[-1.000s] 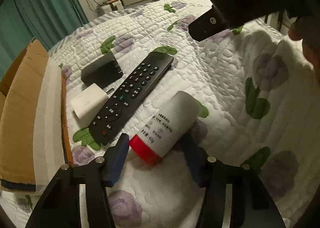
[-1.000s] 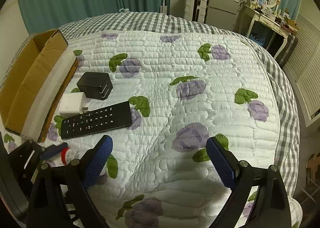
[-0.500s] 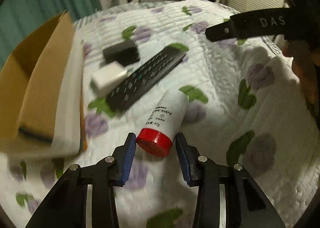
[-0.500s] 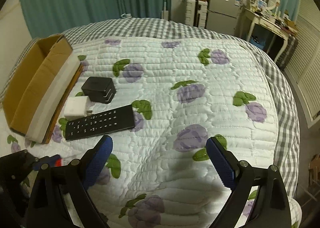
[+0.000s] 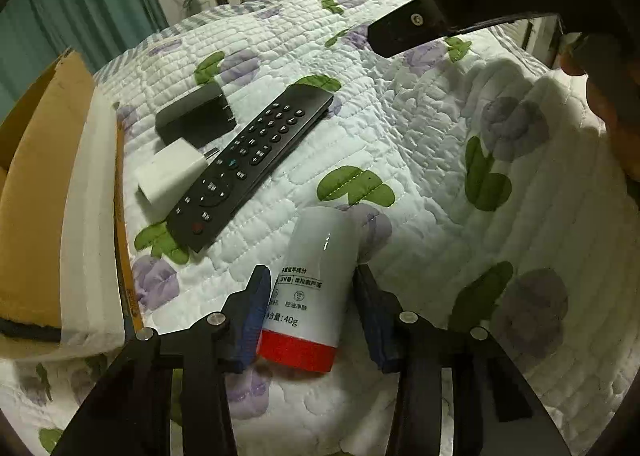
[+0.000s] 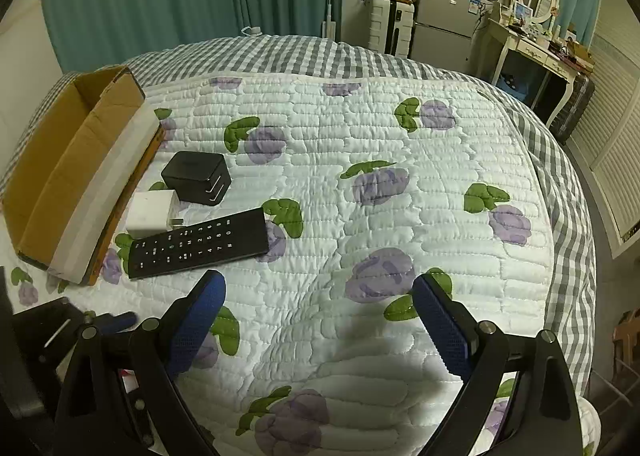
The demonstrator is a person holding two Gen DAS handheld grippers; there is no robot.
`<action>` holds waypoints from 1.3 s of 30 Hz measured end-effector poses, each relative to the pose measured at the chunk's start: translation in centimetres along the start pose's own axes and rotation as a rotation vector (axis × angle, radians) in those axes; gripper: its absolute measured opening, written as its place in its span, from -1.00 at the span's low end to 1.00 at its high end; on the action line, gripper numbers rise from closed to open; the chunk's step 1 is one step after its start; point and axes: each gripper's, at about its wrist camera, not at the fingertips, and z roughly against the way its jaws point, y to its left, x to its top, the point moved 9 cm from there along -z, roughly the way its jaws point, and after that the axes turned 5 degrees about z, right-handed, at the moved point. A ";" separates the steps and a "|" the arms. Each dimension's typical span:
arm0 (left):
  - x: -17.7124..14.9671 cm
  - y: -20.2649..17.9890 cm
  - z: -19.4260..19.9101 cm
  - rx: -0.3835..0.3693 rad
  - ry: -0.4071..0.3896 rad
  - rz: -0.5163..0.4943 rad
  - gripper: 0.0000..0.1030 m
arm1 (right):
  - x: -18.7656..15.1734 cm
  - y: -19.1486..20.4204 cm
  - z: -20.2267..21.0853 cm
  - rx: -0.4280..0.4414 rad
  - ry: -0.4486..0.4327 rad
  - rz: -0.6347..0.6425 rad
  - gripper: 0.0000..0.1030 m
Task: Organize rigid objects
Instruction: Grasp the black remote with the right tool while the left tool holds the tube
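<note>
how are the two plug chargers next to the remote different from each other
The black charger is dark, wider and flatter; the white charger is pale and more cube-like. The black charger lies farther up the quilt, apart from the remote; the white charger sits right beside the remote's top edge, whether touching is unclear. The black charger's prongs show clearly; the white charger's barely show. Both lie on the quilt beside the cardboard box, prongs facing the remote.

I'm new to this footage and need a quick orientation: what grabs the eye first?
The white bottle with a red cap lies on the floral quilt between the left gripper's blue fingers. Beyond it lie a black remote and black and white chargers, beside an open cardboard box.
</note>
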 end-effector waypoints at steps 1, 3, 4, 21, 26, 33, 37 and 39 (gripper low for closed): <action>-0.1 0.2 0.3 0.004 -0.005 0.019 -0.24 | 0.1 0.1 0.0 0.009 -0.002 0.007 0.85; -0.3 0.9 1.2 0.020 -0.012 0.082 -0.25 | 0.7 0.7 0.0 0.038 -0.019 0.036 0.85; -0.4 1.3 1.5 0.023 -0.013 0.121 -0.25 | 1.2 1.1 0.2 0.049 -0.032 0.065 0.85; -2.3 7.7 4.1 0.165 -0.050 0.700 -0.28 | 0.2 12.2 -6.6 0.159 0.028 0.789 0.43; -2.8 7.8 3.4 0.170 -0.031 0.727 -0.28 | -0.3 13.2 -8.1 0.116 0.033 0.871 0.31; -2.7 8.0 3.3 0.169 -0.020 0.732 -0.28 | -1.1 14.6 -7.8 0.032 -0.046 0.984 -0.11; -3.0 7.8 3.9 0.158 -0.026 0.729 -0.28 | -1.4 14.2 -5.3 0.002 -0.125 0.992 -0.48; -3.0 7.5 4.2 0.147 -0.027 0.721 -0.28 | -1.0 13.4 -3.5 0.019 -0.156 0.947 -0.53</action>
